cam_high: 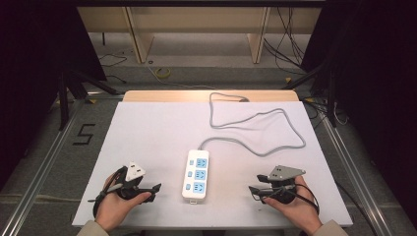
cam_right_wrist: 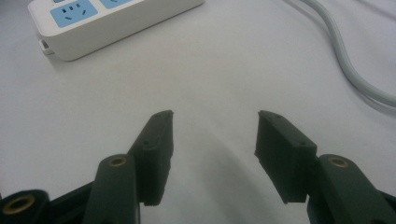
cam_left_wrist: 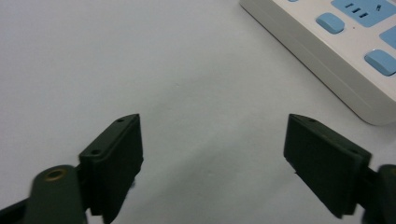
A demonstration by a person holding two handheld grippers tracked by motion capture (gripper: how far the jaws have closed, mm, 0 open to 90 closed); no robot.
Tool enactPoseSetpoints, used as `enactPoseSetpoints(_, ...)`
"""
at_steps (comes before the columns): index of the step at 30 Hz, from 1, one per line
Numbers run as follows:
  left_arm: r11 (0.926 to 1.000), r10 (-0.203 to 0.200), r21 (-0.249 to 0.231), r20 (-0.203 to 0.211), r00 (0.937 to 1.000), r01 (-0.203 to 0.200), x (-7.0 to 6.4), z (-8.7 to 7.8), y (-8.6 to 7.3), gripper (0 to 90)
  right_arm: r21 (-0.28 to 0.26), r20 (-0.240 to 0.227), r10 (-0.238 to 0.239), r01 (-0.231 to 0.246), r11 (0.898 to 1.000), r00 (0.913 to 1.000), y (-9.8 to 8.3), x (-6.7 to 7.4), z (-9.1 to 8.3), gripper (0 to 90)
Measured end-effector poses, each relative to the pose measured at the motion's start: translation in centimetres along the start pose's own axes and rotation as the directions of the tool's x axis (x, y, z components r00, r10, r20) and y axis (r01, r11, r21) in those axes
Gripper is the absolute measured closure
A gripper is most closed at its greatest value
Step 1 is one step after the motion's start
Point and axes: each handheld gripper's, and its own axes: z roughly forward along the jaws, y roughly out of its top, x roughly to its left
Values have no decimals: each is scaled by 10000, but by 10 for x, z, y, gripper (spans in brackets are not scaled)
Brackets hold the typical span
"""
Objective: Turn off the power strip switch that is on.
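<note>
A white power strip [cam_high: 195, 174] with blue sockets and blue switches lies in the middle of the white table top [cam_high: 147, 137]; its grey cable [cam_high: 275, 125] loops away to the back. To its left, near the front edge, a hand holds my left gripper [cam_high: 155, 188], jaws open and empty, pointing right toward the strip. The strip's corner [cam_left_wrist: 336, 51] shows at the upper right of the left gripper view, beyond the left gripper [cam_left_wrist: 212, 154]. My right gripper [cam_high: 255, 183] rests right of the strip, open and empty, pointing left. The right gripper view shows the right gripper [cam_right_wrist: 214, 140], the strip's end [cam_right_wrist: 102, 23] and the cable [cam_right_wrist: 345, 60].
The table's front edge runs just below both hands. Bare white surface lies between each gripper and the strip. Beyond the table stand a wooden frame [cam_high: 196, 29], tripod legs [cam_high: 69, 88] and loose floor cables [cam_high: 290, 49].
</note>
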Motion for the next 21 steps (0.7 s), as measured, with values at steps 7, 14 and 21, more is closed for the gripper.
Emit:
enactPoseSetpoints(7, 9995, 207, 250, -353, 9992, -198, 0, -2, 0, 442, -23, 15, 28, -28, 10000, 10000, 0, 1, -1, 473)
enactPoseSetpoints(14, 9957, 382, 865, -401, 9985, -346, -2, -5, 2, 892, -90, 6, 4, -4, 10000, 10000, 1, 1, -1, 472)
enactPoseSetpoints(21, 9931, 212, 1158, -428, 9989, -161, -6, -8, 7, 895, -106, 20, -29, 29, 9999, 10000, 1, 1, -1, 472)
